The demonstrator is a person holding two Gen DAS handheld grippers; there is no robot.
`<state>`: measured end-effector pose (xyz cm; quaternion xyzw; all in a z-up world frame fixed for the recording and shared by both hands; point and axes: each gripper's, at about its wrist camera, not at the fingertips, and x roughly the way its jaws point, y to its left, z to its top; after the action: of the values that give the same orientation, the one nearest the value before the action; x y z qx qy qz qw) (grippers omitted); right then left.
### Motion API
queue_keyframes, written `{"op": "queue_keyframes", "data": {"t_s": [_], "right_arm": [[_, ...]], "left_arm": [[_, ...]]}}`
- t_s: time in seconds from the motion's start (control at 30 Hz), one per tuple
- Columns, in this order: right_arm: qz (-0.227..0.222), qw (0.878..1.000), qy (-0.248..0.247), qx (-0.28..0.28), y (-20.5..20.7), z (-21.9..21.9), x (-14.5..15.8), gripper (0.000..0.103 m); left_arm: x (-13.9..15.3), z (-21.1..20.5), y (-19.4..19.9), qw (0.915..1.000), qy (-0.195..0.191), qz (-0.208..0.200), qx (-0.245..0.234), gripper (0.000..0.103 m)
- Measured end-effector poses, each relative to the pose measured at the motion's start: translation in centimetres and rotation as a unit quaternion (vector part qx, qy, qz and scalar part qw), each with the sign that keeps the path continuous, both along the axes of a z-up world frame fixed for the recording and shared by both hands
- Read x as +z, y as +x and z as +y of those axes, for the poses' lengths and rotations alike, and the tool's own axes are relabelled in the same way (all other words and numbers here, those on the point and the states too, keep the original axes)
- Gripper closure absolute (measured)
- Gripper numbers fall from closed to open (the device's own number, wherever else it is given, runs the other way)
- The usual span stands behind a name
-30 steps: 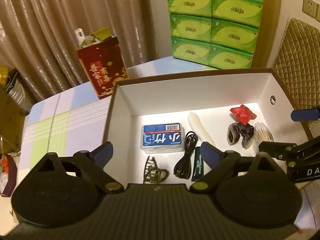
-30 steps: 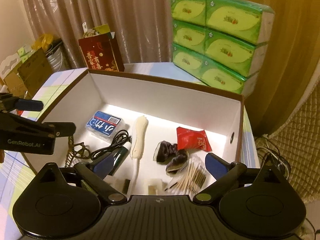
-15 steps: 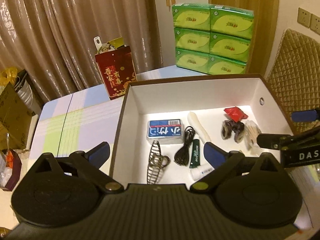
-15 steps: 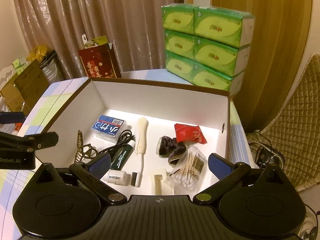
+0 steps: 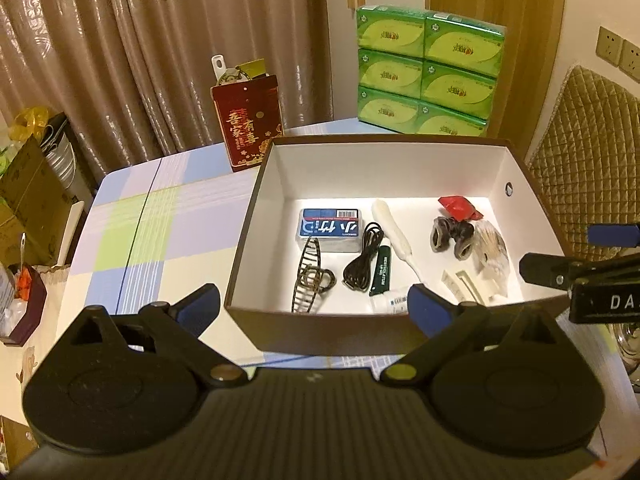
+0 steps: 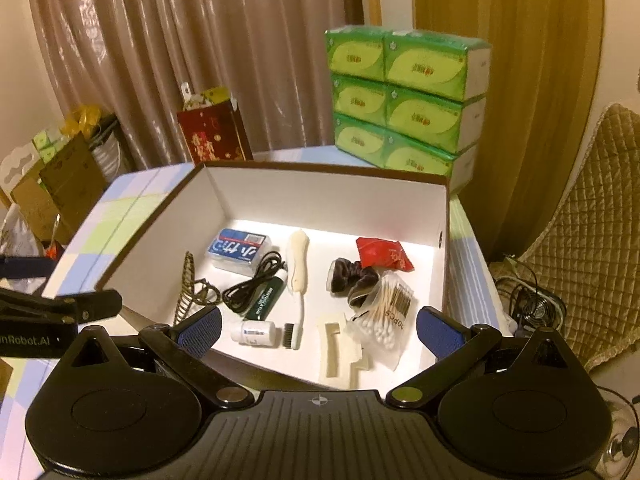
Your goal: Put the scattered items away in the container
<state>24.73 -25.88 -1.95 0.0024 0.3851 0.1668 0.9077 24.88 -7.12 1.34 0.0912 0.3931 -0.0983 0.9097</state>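
The brown cardboard box (image 5: 328,336) with its white inside stands on the desk (image 5: 160,216), and the small items lie on its floor. At the left is a blue-labelled tissue pack (image 5: 330,230), with a bronze hair claw (image 5: 310,280) just in front of it. Beside these lie a coiled black cable (image 5: 362,258), a dark green tube (image 5: 380,276), a small white bottle (image 6: 256,332) and a white brush with dark bristles (image 6: 298,280). To the right are a dark scrunchie (image 6: 354,278), a red packet (image 6: 384,254), a clear bag of cotton swabs (image 6: 390,308) and a cream plastic piece (image 6: 336,354).

The left gripper (image 5: 314,306) hangs over the box's near left corner, its blue-padded fingers spread wide with nothing between them. The right gripper (image 6: 318,326) hangs over the near edge of the box, likewise spread wide and holding nothing.

The desk wears a checked cloth in pale blue, green and cream. At its far side stand a dark red gift bag (image 5: 248,124) with gold characters and a stack of green tissue packs (image 5: 428,76). Behind them hang shiny brown curtains (image 5: 160,40), and a wooden door (image 6: 508,80) shows at the right. A quilted tan chair back (image 5: 588,176) stands right of the desk, under wall sockets (image 5: 618,54). Cardboard boxes (image 6: 60,184) and bags clutter the floor at the left.
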Motion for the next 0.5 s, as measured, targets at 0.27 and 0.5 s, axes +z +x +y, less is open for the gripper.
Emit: {"op": "queue_keyframes", "data": {"t_s": [0.27, 0.5], "right_arm": [[-0.007, 1.0, 0.005, 0.002, -2.4, 0.0, 0.4, 0.002], [-0.008, 1.0, 0.005, -0.007, -3.9, -0.3, 0.3, 0.002]], "left_arm": [[0.4, 0.6, -2.1, 1.0, -0.005, 0.001, 0.001, 0.004], [1.0, 0.5, -4.3, 0.9996, -0.013, -0.022, -0.009, 0.004]]}}
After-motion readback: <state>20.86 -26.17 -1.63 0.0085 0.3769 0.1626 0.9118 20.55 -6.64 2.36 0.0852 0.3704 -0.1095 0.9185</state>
